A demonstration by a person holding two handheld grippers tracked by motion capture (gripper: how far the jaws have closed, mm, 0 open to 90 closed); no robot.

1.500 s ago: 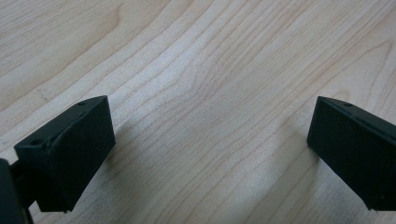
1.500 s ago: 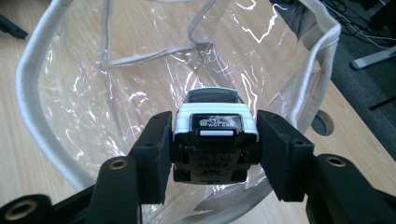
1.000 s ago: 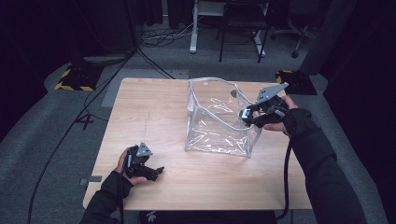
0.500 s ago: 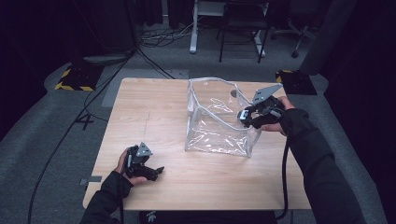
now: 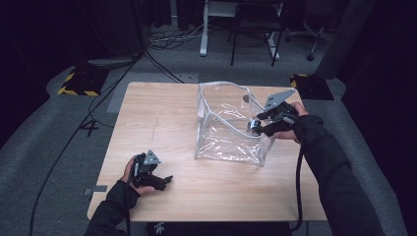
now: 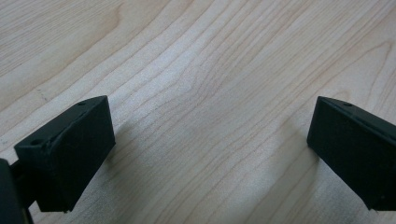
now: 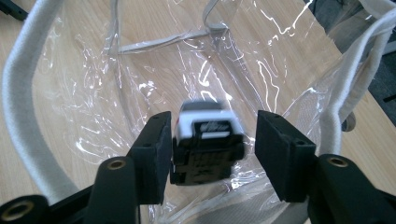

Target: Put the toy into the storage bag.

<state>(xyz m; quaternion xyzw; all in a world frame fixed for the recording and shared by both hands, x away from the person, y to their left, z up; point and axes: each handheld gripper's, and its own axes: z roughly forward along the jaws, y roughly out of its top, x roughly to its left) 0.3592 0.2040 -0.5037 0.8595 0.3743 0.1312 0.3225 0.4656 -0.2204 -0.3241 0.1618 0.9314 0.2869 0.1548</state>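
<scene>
Right jaws: right gripper (image 7: 212,123) is just opening, with the device (image 7: 208,144) between its jaws; a gap is showing at the frame-right pad.
Left jaws: left gripper (image 6: 210,135) is idling wide apart with nothing between, over the table (image 6: 201,56).
Device: sitting frame-centre in the right gripper view, over the bag (image 7: 140,70), whose open mouth is lying straight beyond the jaws.
Nearer hand: right.
Look: small, black body, white top, blurring.

Both arms are wearing dark long sleeves. Each tool, left tool (image 5: 156,181) and right tool (image 5: 259,126), is showing black block jaws with small screw holes, a grey three-cornered top plate, and a trailing black cable.
</scene>
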